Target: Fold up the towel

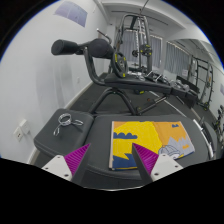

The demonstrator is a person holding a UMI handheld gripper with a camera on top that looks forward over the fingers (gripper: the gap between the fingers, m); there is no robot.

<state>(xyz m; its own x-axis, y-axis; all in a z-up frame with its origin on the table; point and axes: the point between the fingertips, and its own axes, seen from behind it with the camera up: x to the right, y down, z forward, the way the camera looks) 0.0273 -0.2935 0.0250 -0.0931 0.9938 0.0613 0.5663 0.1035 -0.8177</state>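
My gripper (109, 160) is held above a dark table (95, 125). Its 2 fingers stand apart with a clear gap between them, and nothing is clamped. Each finger carries a magenta pad; the pad at 7 o'clock (77, 157) and the pad at 5 o'clock (146, 157) both show their inner faces, with white finger bodies below them.

The towel (135, 140) lies flat on the table directly ahead of my fingertips, at 12 o'clock from the gap and spreading toward 1 o'clock. It is yellow with blue and white printed areas. Its near edge sits between and just beyond the 2 pads, partly hidden behind the 5 o'clock pad. No finger is touching it as far as I can tell.

At 10 o'clock from my fingers, a small metal object (68, 120) made of rings rests on the table, well apart from the towel.

Beyond the table, at 12 o'clock, stands exercise equipment (105, 60) with black padded handles and a curved black frame. Further back, toward 1 o'clock, a rack frame (135, 40) stands against a white wall. Green items show near 3 o'clock; I cannot identify them.
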